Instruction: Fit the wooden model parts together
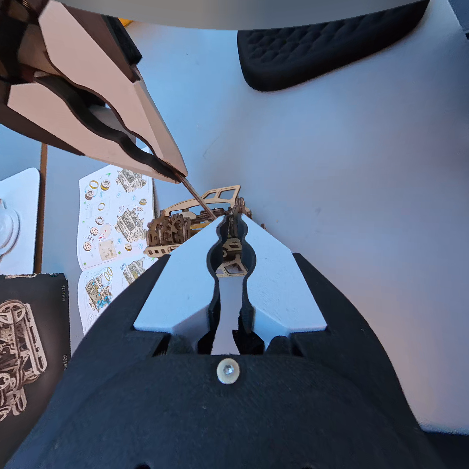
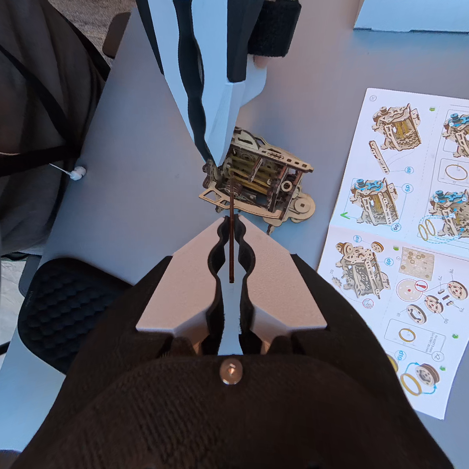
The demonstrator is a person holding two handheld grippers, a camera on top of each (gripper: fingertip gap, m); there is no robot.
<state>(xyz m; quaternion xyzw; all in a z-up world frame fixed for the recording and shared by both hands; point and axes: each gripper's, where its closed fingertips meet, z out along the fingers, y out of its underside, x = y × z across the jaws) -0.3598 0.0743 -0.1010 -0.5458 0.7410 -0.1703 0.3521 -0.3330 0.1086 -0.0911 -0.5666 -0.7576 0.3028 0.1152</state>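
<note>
Pale laser-cut wooden vehicle model (image 2: pixel 256 182), part-built with dark gears and yellow rubber bands inside, lying tipped on its side on the grey table, with a thin dark brown wooden rod (image 2: pixel 231 228) reaching straight into its open frame.

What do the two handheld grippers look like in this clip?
Both match: the left gripper and right gripper have a black textured body, one silver screw at centre, and two pale wedge-shaped fingers lined with wavy black pads. No cables or sleeves are visible.
</note>
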